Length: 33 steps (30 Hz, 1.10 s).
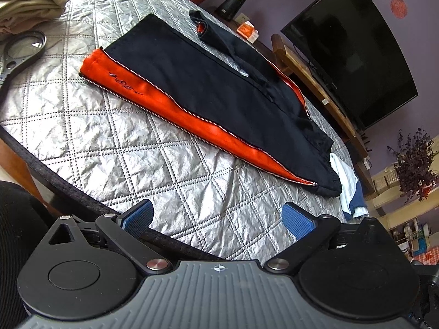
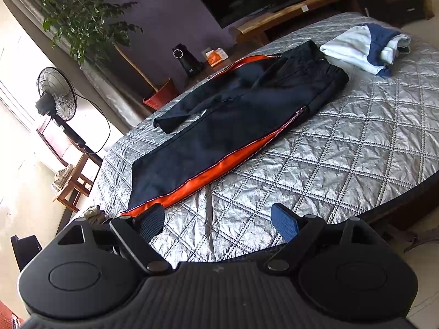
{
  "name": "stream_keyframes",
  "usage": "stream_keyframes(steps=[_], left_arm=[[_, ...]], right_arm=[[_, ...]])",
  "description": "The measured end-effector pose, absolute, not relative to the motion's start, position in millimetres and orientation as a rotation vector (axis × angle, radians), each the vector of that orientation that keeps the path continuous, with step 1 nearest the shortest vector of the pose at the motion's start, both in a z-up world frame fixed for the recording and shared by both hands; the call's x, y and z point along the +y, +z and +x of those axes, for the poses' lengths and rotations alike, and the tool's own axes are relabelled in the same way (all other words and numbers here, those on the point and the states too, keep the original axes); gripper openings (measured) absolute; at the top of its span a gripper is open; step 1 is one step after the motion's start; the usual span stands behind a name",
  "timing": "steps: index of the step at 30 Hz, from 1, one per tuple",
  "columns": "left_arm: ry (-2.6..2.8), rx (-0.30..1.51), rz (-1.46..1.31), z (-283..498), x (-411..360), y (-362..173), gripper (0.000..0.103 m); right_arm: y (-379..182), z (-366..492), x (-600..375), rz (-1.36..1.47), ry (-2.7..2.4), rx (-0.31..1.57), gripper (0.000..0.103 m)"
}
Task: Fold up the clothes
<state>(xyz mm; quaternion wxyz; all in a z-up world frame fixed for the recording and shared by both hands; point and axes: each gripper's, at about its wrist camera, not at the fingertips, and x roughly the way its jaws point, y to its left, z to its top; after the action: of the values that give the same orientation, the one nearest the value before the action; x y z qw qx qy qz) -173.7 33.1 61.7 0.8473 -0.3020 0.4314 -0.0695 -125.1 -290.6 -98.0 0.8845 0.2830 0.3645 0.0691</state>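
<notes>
Lying flat on quilted table [image 1: 115,148], black trousers [image 1: 208,82], white-blue garment [image 2: 365,46] beside waistband, both claws [image 1: 216,216] [image 2: 216,222] wide, empty

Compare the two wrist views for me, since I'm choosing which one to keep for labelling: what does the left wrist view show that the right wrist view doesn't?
Only the left wrist view shows the folded beige garment and the magnifying glass at the table's far left.

Only the right wrist view shows the standing fan, the leafy green plant and the wooden stool.

Both show the black trousers with orange zip panels, laid flat on the silver quilted cover, the white and blue garment beyond the waistband, the television, and open fingers holding nothing.
</notes>
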Motion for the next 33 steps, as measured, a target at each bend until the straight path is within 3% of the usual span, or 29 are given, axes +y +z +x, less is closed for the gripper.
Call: stream_keyframes(steps=[33], left_arm=[[-0.154,0.943,-0.610,-171.7,31.4,61.3,0.101]], right_arm=[[-97.6,-124.9,-291.3,0.594,0.144,0.757,0.083]])
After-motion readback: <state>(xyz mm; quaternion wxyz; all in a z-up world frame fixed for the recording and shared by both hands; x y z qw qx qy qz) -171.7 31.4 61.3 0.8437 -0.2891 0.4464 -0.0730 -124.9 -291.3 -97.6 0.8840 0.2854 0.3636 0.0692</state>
